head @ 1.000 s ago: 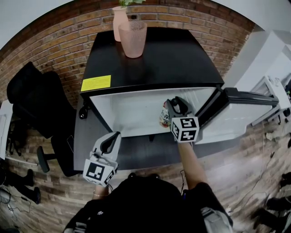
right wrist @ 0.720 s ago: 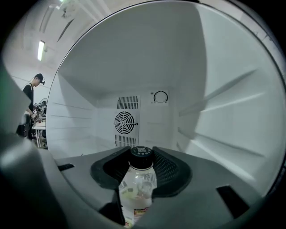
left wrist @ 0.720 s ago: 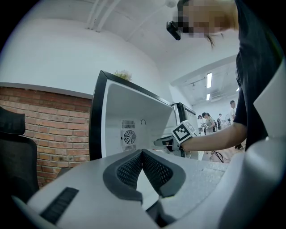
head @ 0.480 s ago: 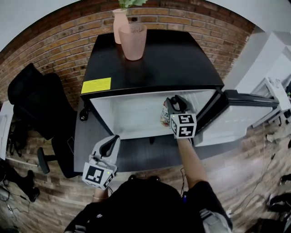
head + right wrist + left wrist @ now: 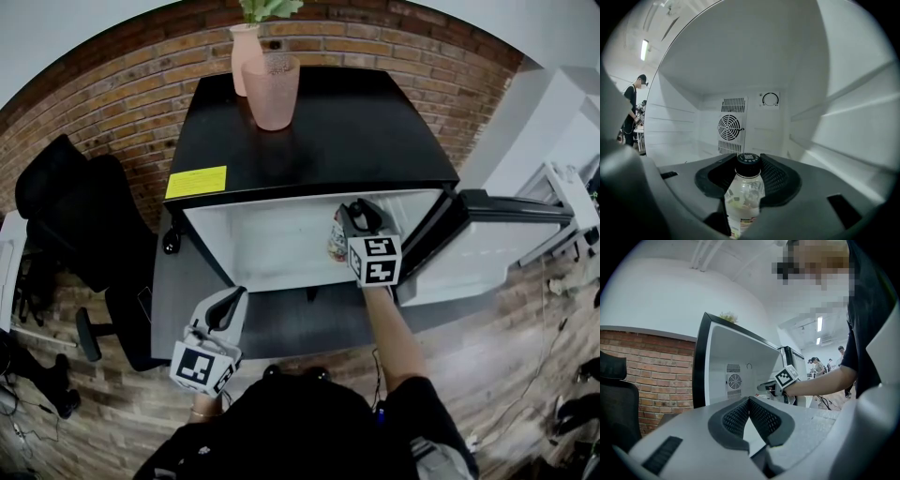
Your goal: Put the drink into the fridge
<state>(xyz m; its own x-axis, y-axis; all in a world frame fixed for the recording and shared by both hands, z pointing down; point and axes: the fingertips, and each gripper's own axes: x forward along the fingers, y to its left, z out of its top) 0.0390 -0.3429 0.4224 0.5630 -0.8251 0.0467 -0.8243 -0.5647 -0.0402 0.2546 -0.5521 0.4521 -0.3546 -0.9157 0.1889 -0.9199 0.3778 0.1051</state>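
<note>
The right tool is clamping a clear plastic drink bottle with a black cap, holding it upright inside the black mini fridge with its white interior. The left tool is hanging outside, jaws together, empty. A pink ribbed tumbler is sitting on the fridge top, against a red brick wall. Only the right gripper view is showing the round fan grille at the back.

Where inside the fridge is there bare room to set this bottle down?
The fridge looks bare inside: free floor from the bottle in the right gripper to the fan grille, wall to wall. Nothing crowds it.

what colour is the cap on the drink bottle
Black cap on the drink bottle, best in the right gripper view.
</note>
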